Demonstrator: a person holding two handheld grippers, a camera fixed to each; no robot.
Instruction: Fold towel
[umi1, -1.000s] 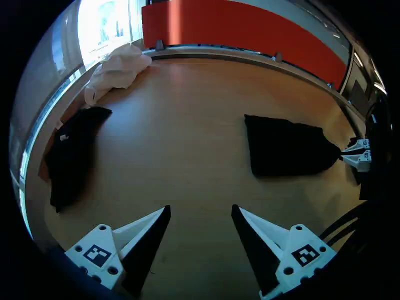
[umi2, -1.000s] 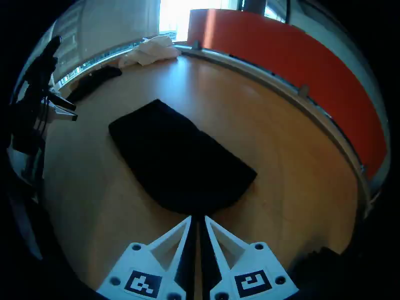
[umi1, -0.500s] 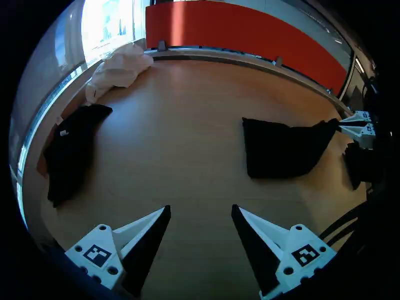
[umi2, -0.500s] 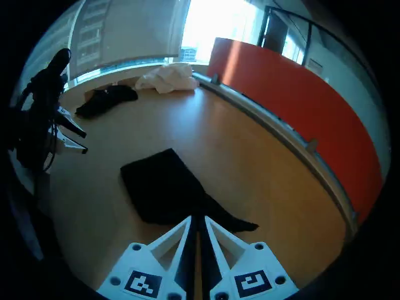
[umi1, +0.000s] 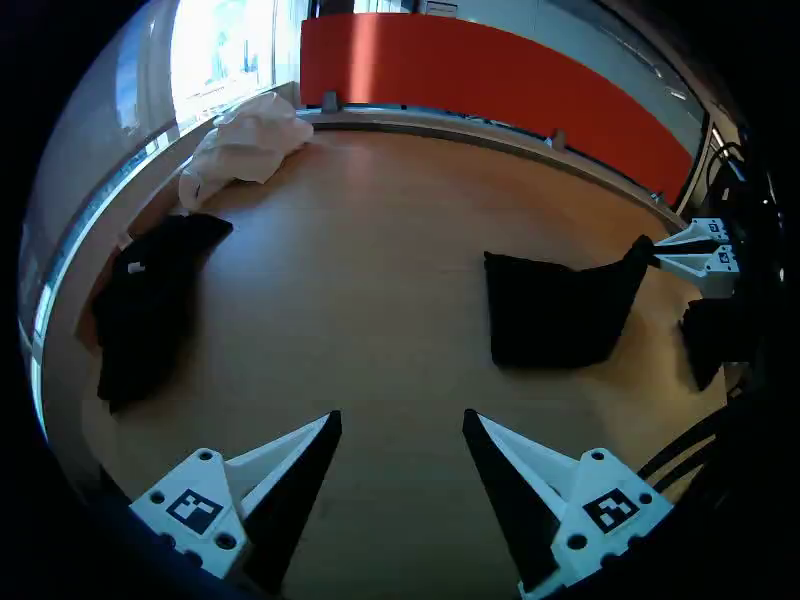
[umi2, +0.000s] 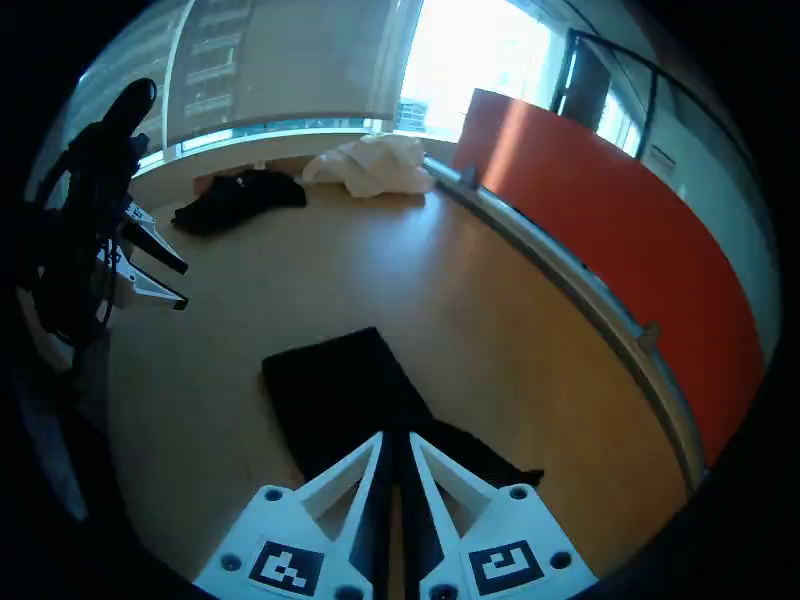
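Observation:
A black towel (umi1: 555, 310) lies on the wooden table (umi1: 370, 260), to the right in the left gripper view. Its right end is raised off the table, pinched in my right gripper (umi1: 655, 250). In the right gripper view the same gripper (umi2: 397, 438) is shut on the edge of the towel (umi2: 340, 395), which drapes down to the table in front of it. My left gripper (umi1: 400, 425) is open with nothing between its fingers, hovering over bare wood well short of the towel. It also appears at the left of the right gripper view (umi2: 183, 287), held by a dark-sleeved hand (umi2: 85, 210).
A second black cloth (umi1: 145, 300) lies near the table's left edge, and a crumpled cream cloth (umi1: 245, 145) sits in the far corner by the window. An orange panel (umi1: 480, 70) runs behind the raised rail at the table's far edge.
My right gripper has lifted the towel's end off the table and drawn it back over the rest, so the towel looks shorter. The left gripper has stayed open and almost still.

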